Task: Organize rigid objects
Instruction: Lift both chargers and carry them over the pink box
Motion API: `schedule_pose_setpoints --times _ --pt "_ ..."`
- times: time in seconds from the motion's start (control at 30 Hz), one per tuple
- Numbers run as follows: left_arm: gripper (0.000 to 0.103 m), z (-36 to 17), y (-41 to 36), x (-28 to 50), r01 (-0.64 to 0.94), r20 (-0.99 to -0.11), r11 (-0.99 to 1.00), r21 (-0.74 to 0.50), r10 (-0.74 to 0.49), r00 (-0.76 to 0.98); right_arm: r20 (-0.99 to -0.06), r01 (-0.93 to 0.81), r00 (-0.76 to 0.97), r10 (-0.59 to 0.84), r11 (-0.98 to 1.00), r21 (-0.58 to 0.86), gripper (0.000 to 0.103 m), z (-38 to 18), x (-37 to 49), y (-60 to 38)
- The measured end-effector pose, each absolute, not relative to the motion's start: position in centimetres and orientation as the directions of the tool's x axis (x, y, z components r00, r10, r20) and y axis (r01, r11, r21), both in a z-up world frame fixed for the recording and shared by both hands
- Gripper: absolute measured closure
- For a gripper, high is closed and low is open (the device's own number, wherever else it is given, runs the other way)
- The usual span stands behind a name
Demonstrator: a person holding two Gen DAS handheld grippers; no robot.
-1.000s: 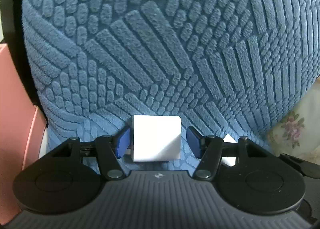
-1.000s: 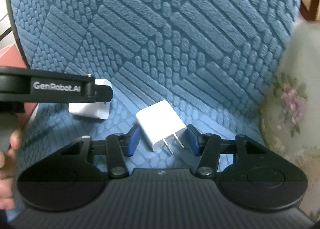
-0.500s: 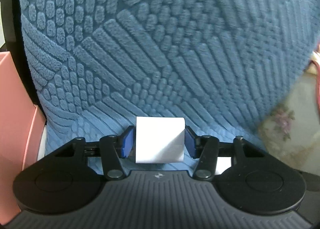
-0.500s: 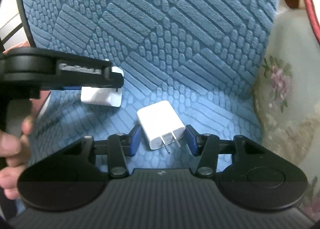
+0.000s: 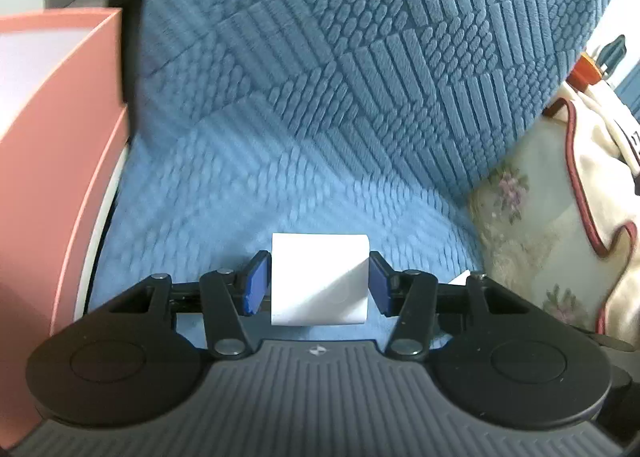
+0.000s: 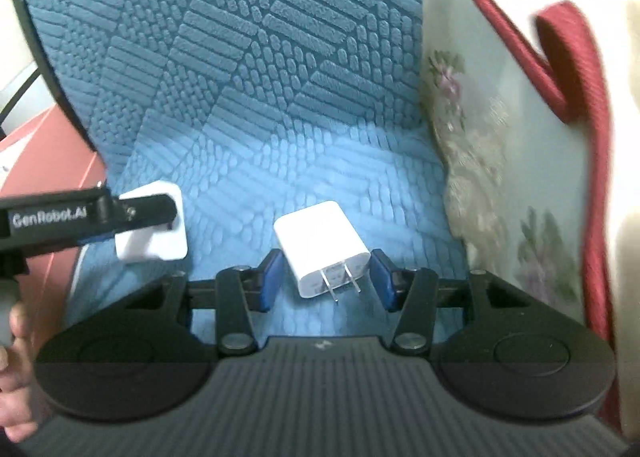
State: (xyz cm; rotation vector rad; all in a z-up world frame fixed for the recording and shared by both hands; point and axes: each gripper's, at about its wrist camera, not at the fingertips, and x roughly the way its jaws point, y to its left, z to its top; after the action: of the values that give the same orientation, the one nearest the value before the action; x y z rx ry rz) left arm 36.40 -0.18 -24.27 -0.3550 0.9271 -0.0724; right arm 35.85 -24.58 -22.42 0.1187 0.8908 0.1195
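A white charger block (image 5: 319,279) sits between the blue pads of my left gripper (image 5: 319,281), which is shut on it and holds it above the blue textured seat (image 5: 240,193). The same block (image 6: 154,235) shows in the right wrist view, held by the left gripper (image 6: 132,217). A second white charger with two metal prongs (image 6: 322,245) stands between the pads of my right gripper (image 6: 324,281). Both pads touch its sides, the prongs pointing at the camera.
A pink box (image 5: 52,161) stands at the left of the seat, also in the right wrist view (image 6: 44,153). The blue backrest (image 5: 380,57) rises behind. A floral cushion (image 6: 500,161) with red piping lies at the right. A hand (image 6: 12,377) holds the left gripper.
My left gripper closed on the white block and lifted it away from the backrest. My right gripper closed onto the pronged charger and rose with it, the view swinging toward the cushion.
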Motion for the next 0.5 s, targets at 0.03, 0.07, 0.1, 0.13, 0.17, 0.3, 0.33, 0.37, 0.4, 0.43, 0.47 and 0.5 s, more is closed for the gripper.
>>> schedule_pose_setpoints --times 0.03,0.07,0.1,0.13,0.17,0.3,0.33,0.37,0.4,0.43,0.47,0.5 --pt "0.045 -24.5 0.3 35.8 -0.096 -0.772 0.938 -0.334 -0.214 0.599 -0.768 -0.051 0.621 0.154 0.986 0.156 0.052 -22.4 35.5 -24.3" --pt "0.045 -25.0 0.5 35.5 -0.101 -0.773 0.935 -0.339 -0.216 0.596 -0.768 -0.049 0.621 0.158 0.985 0.163 0.052 -22.2 35.0 -24.3" --pt "0.045 -25.1 0.5 34.8 -0.107 -0.775 0.933 -0.343 -0.217 0.594 -0.768 -0.048 0.62 0.163 0.984 0.17 0.052 -21.9 34.3 -24.2" --pt "0.045 -25.0 0.6 34.1 -0.112 -0.777 0.931 -0.347 -0.218 0.591 -0.768 -0.046 0.619 0.165 0.984 0.174 0.052 -21.6 33.7 -24.0" --pt "0.045 -24.9 0.6 33.5 -0.116 -0.778 0.93 -0.349 -0.219 0.589 -0.768 -0.045 0.619 0.165 0.983 0.176 0.052 -21.2 33.2 -23.9" --pt "0.046 -23.9 0.8 30.9 -0.12 -0.783 0.928 -0.352 -0.222 0.581 -0.755 -0.062 0.632 0.172 0.983 0.171 0.053 -19.4 31.2 -23.2" --pt "0.046 -23.6 0.8 30.3 -0.118 -0.784 0.929 -0.352 -0.223 0.58 -0.752 -0.068 0.635 0.176 0.983 0.172 0.053 -18.9 30.6 -23.1" --pt "0.046 -23.2 0.8 29.8 -0.115 -0.785 0.93 -0.349 -0.223 0.578 -0.751 -0.072 0.636 0.178 0.983 0.172 0.053 -18.3 29.9 -23.0" --pt "0.046 -22.8 0.7 29.2 -0.109 -0.785 0.933 -0.343 -0.221 0.578 -0.747 -0.076 0.641 0.179 0.982 0.17 0.053 -17.7 29.3 -22.8" --pt "0.046 -22.2 0.7 28.6 -0.104 -0.785 0.936 -0.337 -0.219 0.58 -0.742 -0.079 0.646 0.18 0.982 0.169 0.053 -17.2 28.7 -22.7" --pt "0.046 -21.7 0.7 28.1 -0.099 -0.784 0.938 -0.333 -0.217 0.582 -0.737 -0.084 0.651 0.182 0.982 0.169 0.053 -16.6 28.1 -22.5" --pt "0.046 -21.2 0.7 27.6 -0.096 -0.782 0.939 -0.33 -0.215 0.585 -0.735 -0.089 0.653 0.185 0.982 0.168 0.053 -16.2 27.6 -22.4"
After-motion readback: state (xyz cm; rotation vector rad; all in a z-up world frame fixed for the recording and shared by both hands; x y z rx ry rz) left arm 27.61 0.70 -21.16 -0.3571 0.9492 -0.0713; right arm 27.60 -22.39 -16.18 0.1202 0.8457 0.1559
